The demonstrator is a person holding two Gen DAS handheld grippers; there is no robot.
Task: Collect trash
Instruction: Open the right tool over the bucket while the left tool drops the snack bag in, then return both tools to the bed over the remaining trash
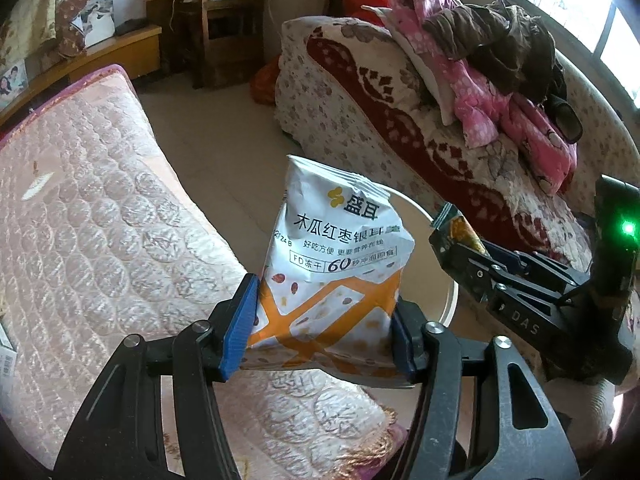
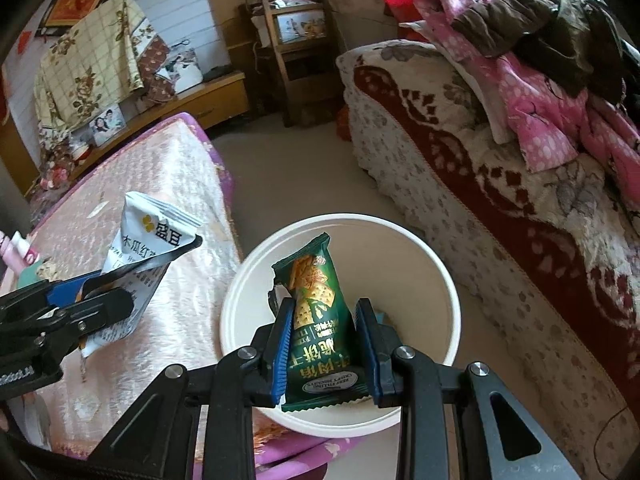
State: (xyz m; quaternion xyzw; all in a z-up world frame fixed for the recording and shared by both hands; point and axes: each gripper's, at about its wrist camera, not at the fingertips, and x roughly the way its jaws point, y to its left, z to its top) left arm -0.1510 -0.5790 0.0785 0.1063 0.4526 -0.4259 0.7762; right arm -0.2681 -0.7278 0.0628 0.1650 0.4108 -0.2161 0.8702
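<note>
- Right wrist view: right gripper [image 2: 325, 350] fingers clamp a green wrapper [image 2: 316, 312] over the white bin [image 2: 448, 292], not yet dropped.
- Left gripper [image 1: 320, 328] fingers clamp a white packet [image 1: 336, 256], still to bin.

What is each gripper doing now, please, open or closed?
Left gripper: closed on the white and orange snack packet.
Right gripper: closed on the green cracker wrapper, above the white round bin.
</note>
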